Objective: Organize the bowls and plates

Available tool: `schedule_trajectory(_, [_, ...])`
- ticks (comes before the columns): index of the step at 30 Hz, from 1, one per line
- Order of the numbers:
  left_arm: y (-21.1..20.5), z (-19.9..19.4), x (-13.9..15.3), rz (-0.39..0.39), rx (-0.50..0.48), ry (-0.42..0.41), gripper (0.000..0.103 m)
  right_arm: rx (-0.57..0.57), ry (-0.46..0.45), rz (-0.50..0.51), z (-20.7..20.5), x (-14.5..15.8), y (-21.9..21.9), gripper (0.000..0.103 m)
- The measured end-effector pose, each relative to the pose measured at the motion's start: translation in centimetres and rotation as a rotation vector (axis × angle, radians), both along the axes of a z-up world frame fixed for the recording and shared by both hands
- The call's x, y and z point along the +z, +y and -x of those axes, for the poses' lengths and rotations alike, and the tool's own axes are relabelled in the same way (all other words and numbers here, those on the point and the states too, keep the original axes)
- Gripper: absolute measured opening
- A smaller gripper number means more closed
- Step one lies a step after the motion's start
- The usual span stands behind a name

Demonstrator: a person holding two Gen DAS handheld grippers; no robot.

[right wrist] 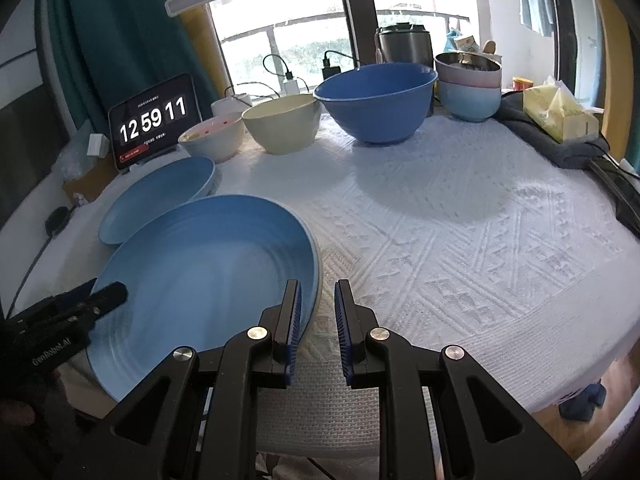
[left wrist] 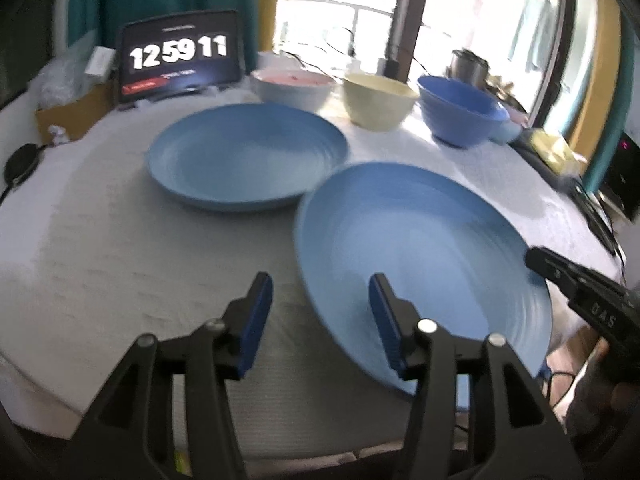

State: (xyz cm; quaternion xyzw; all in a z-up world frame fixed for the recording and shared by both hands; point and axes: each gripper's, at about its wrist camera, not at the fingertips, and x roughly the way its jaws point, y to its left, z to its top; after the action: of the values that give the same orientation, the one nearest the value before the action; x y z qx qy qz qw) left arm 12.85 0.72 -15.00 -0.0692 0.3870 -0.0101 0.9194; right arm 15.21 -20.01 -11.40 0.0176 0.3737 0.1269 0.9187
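Here the left gripper (left wrist: pixel 320 308) stands open astride the near plate's (left wrist: pixel 420 248) rim, unpressed; the right gripper (right wrist: pixel 318 312), narrowly parted, grips nothing, that plate's edge just left of its fingers.

Blue plates (right wrist: pixel 200 276); white woven-pattern tablecloth (right wrist: pixel 440 240).

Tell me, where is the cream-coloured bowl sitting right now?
The cream bowl stands at the table's far edge, between the pink-lined bowl and the big blue bowl.
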Motion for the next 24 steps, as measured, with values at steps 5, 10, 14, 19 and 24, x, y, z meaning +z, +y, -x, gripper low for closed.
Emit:
schedule_trajectory(5, [-1.0, -0.5, 0.0, -0.008, -0.041, -0.005, 0.052, -0.003, 0.02, -0.002, -0.2, -0.6, 0.2, 0.024])
schedule_trajectory(10, [-1.5, -0.8, 0.1, -0.015, -0.056, -0.008, 0.051, 0.022, 0.028, 0.004, -0.2, -1.0, 0.5, 0.024])
schedule_trajectory(14, [-2.2, -1.3, 0.2, -0.01, -0.085, -0.006, 0.051, 0.003, 0.025, 0.001, -0.4, -0.9, 0.1, 0.024])
schedule_trajectory(19, [-3.5, -2.6, 0.3, -0.007, -0.119, -0.001, 0.051, -0.057, 0.03, 0.001, -1.4, -0.6, -1.1, 0.024])
schedule_trajectory(24, [-4.3, -4.5, 0.7, -0.002, -0.131, 0.0, 0.051, -0.088, 0.028, 0.002, -2.7, -0.3, -1.9, 0.024])
